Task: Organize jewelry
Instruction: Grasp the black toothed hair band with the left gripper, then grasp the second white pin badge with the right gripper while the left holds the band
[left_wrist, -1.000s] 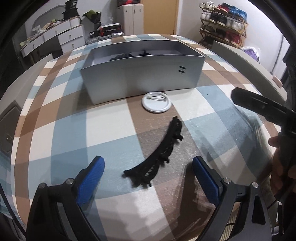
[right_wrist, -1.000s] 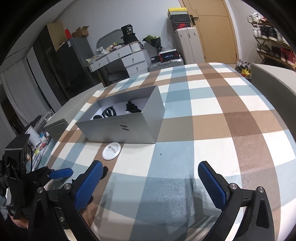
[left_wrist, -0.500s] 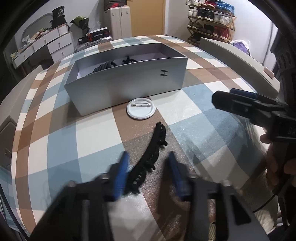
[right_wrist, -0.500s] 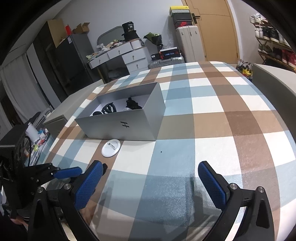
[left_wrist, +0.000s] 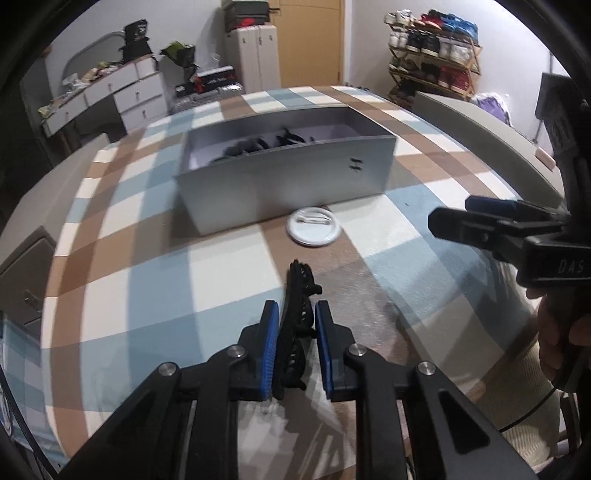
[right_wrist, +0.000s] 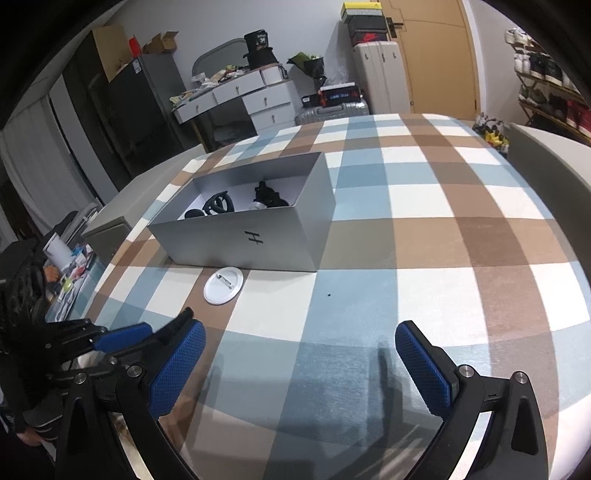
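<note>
Since a second ago the left gripper (left_wrist: 294, 321) has gone from wide open, its blue pads flanking the black hair clip (left_wrist: 297, 306) with bare cloth between, to nearly shut: both pads now press the clip's near end from either side. By my reading that means the grasp is made or all but made, and the pick-up step of the task is ending. The clip's far end juts ahead of the fingertips, toward the round white pin badge (left_wrist: 313, 226), which lies just beyond it and close against the front wall of the grey box (left_wrist: 288, 184). Whether the clip is already clear of the checked tablecloth (left_wrist: 155, 280) I cannot tell.

Compared with the earlier frames, the badge and box appear to sit where they did, the box already holding several black pieces. The right gripper (right_wrist: 301, 363) has barely altered: its fingers stand wide apart over bare cloth, holding nothing, while the left gripper shows just outside its left finger.

Next, I judge, the clip needs lifting forward over the box's front wall and releasing inside; its toothed shape could snag or twist in the pads.
</note>
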